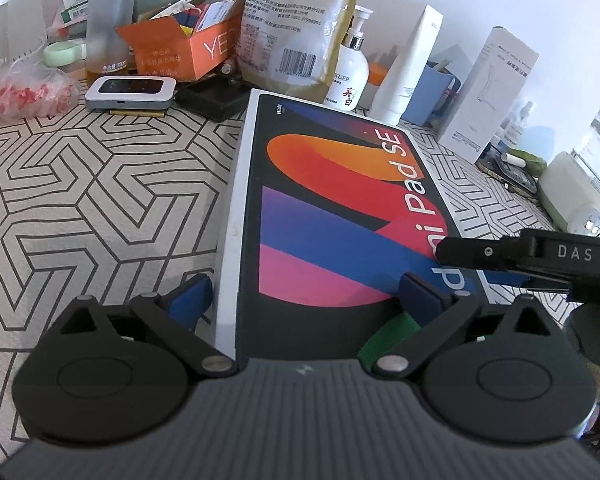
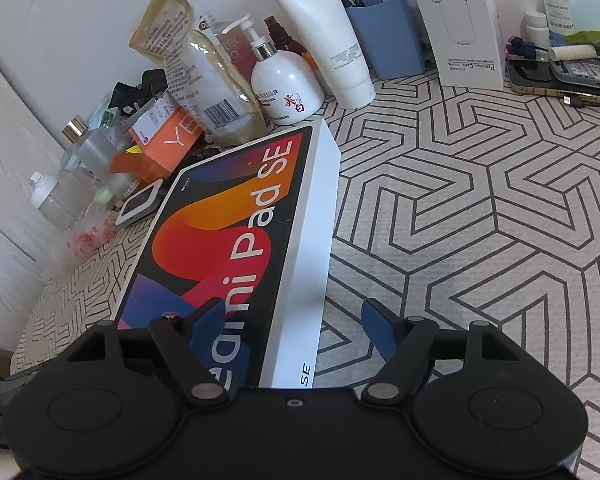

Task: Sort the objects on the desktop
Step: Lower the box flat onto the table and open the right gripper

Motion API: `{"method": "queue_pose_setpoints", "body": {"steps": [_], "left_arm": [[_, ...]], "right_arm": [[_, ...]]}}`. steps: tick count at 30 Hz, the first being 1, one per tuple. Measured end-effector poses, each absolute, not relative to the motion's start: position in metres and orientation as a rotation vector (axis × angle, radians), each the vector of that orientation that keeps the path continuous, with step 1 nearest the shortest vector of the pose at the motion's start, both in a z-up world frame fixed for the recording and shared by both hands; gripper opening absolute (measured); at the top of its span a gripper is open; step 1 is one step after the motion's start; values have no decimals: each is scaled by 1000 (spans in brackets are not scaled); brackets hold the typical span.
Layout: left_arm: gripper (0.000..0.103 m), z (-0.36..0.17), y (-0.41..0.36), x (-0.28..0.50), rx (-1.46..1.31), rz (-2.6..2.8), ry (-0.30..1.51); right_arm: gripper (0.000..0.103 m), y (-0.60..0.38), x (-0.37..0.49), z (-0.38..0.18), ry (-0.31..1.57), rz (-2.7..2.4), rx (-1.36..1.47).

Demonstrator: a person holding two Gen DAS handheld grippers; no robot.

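A flat white tablet box (image 1: pixel 332 216) printed "Pad SE", with a colourful lid, lies on the patterned table mat; it also shows in the right wrist view (image 2: pixel 236 248). My left gripper (image 1: pixel 312 292) is open and straddles the box's left near edge: one blue finger (image 1: pixel 192 292) is beside the box's left side, the other is over the lid. My right gripper (image 2: pixel 292 320) is open and straddles the box's right near edge. Its left finger (image 2: pixel 208 320) is over the lid, its right finger over the mat. The right gripper's body (image 1: pixel 540 260) shows in the left wrist view.
Clutter lines the back wall: an orange carton (image 1: pixel 188 52), a food pouch (image 1: pixel 300 20), a white pump bottle (image 1: pixel 350 68), a white tube (image 2: pixel 328 32), a blue holder (image 2: pixel 384 28), a tall white box (image 2: pixel 464 24), a small grey device (image 1: pixel 132 92). Patterned mat (image 2: pixel 480 200) spreads right.
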State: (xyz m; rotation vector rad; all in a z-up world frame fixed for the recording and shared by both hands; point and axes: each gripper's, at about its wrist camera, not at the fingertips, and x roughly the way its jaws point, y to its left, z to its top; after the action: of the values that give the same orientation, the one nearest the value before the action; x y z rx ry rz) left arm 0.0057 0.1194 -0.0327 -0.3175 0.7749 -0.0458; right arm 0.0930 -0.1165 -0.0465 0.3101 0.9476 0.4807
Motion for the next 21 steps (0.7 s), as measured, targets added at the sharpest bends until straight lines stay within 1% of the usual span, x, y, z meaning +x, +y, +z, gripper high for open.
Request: {"method": "queue_pose_setpoints", "body": {"steps": [12, 16, 21], "left_arm": [[102, -25, 120, -2, -316, -67, 820], [102, -15, 122, -21, -332, -74, 794], [102, -3, 108, -44, -250, -31, 753]], "right_arm": [[79, -127, 82, -38, 960, 490, 316], [79, -151, 51, -29, 891, 522, 462], [79, -144, -3, -20, 831, 448, 349]]}}
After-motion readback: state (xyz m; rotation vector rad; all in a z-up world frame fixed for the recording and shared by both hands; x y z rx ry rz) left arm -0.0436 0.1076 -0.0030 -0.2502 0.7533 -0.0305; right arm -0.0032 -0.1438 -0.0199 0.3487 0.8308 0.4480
